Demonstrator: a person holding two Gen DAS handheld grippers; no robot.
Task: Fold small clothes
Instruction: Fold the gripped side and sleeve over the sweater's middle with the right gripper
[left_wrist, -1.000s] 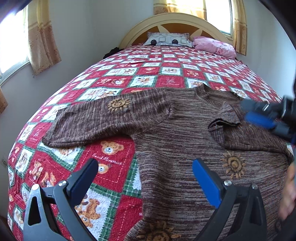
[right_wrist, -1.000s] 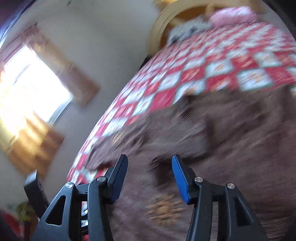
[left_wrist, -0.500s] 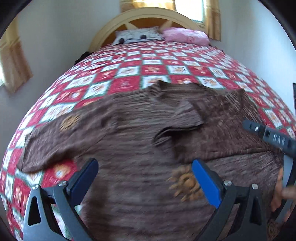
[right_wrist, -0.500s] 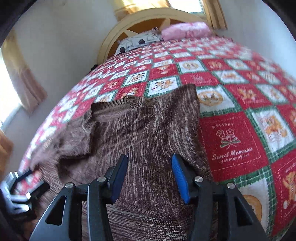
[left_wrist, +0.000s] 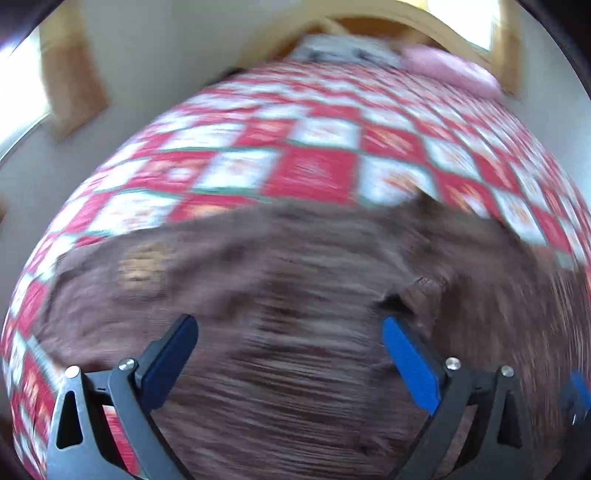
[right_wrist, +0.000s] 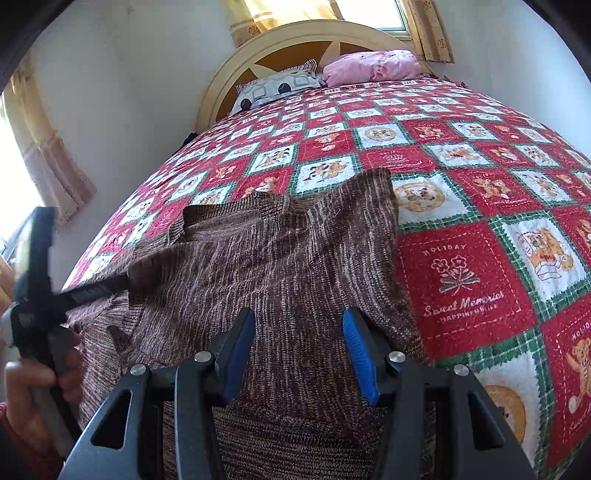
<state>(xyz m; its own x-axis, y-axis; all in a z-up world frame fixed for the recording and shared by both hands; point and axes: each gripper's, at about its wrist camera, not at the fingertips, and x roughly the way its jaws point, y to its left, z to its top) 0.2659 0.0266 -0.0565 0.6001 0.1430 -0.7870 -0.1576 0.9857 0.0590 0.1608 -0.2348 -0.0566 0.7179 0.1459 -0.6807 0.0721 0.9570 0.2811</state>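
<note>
A brown knitted sweater (right_wrist: 280, 254) lies spread on the bed, one sleeve folded in over its body. In the blurred left wrist view the sweater (left_wrist: 295, 302) fills the lower half, with an orange sun motif (left_wrist: 142, 267) on its left sleeve. My left gripper (left_wrist: 290, 350) is open and empty, low over the sweater's middle. It also shows at the left of the right wrist view (right_wrist: 40, 295). My right gripper (right_wrist: 299, 347) is open and empty, just above the sweater's right side near its edge.
The bed carries a red, white and green patchwork quilt (right_wrist: 472, 258) with teddy bear squares. A grey patterned pillow (right_wrist: 277, 86) and a pink pillow (right_wrist: 373, 66) lie at the headboard. Curtained windows stand on the left wall and behind the bed.
My left gripper has swung back left and lower over the sweater, and its view is blurred. My right gripper has come closer to the sweater's right side. Both stay open.
</note>
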